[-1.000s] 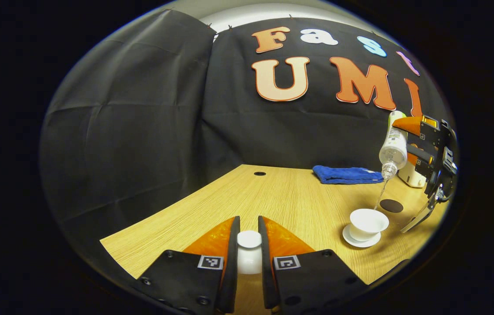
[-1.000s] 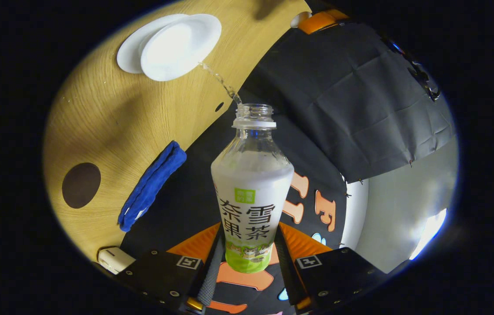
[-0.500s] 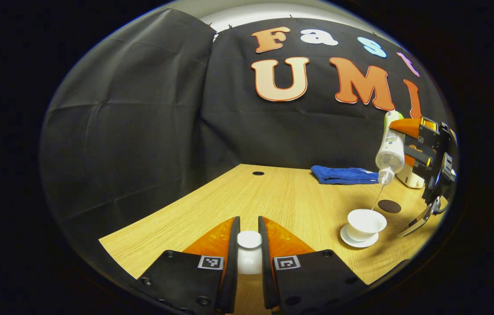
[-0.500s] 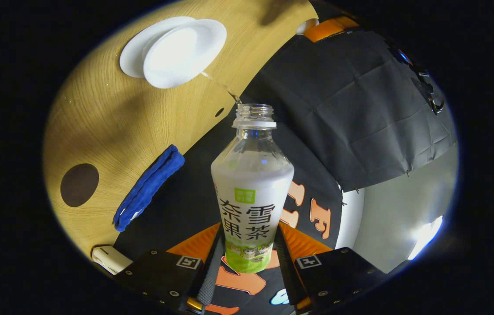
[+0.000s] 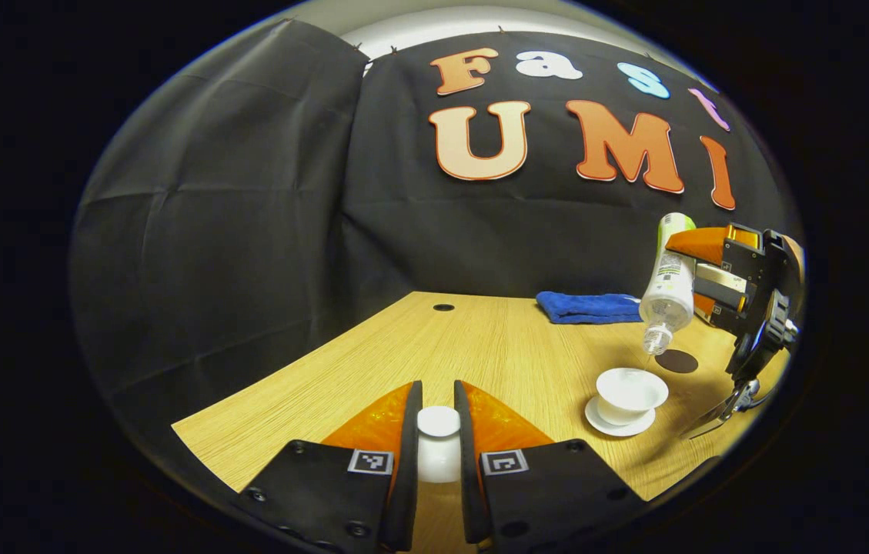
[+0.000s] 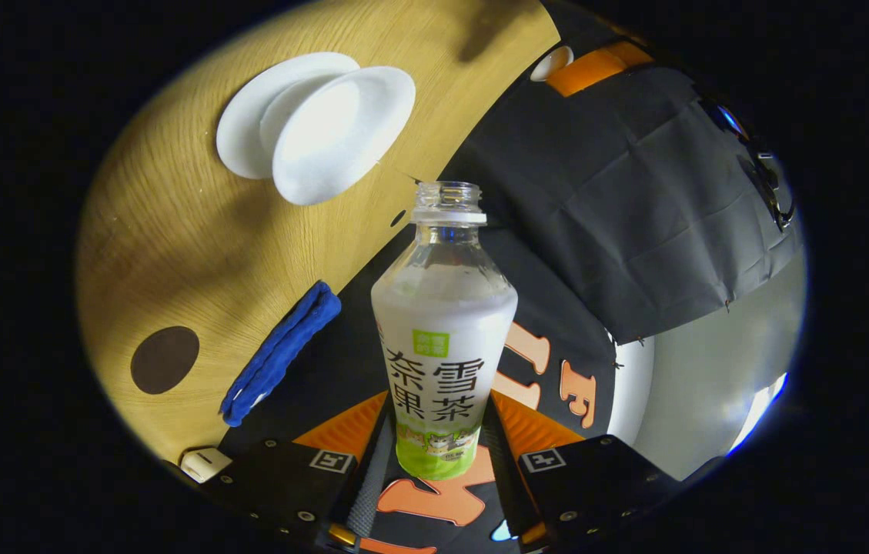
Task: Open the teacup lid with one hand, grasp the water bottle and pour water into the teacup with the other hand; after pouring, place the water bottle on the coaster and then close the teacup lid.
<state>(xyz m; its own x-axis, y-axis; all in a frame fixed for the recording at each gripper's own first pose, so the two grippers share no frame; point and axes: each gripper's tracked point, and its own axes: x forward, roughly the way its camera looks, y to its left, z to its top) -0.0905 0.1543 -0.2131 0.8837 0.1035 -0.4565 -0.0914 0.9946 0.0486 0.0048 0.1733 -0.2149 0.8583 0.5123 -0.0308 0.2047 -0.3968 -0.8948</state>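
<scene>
My left gripper [image 5: 438, 431] is shut on the white teacup lid [image 5: 438, 450], held low over the table's near edge. The uncovered white teacup [image 5: 629, 391] stands on its saucer [image 5: 608, 425] to the right. Tilted mouth-down just above the cup is the water bottle [image 5: 667, 283], and my right gripper [image 5: 700, 273] is shut on its lower body. In the right gripper view my right gripper [image 6: 438, 435] clamps the bottle [image 6: 443, 323], whose open mouth points toward the teacup [image 6: 342, 135]. A faint thread of water runs from mouth to cup. The dark round coaster [image 5: 676, 361] [image 6: 165, 359] lies just beyond the cup.
A folded blue towel [image 5: 586, 306] [image 6: 280, 354] lies at the back of the wooden table [image 5: 480, 354]. A small white box [image 6: 205, 464] sits near the towel. A cable hole [image 5: 443, 307] marks the table's far side. Black cloth walls close in the left and back.
The pouring stream has thinned to almost nothing. The bottle has come lower and closer to the cup. My left gripper keeps the lid and has barely moved.
</scene>
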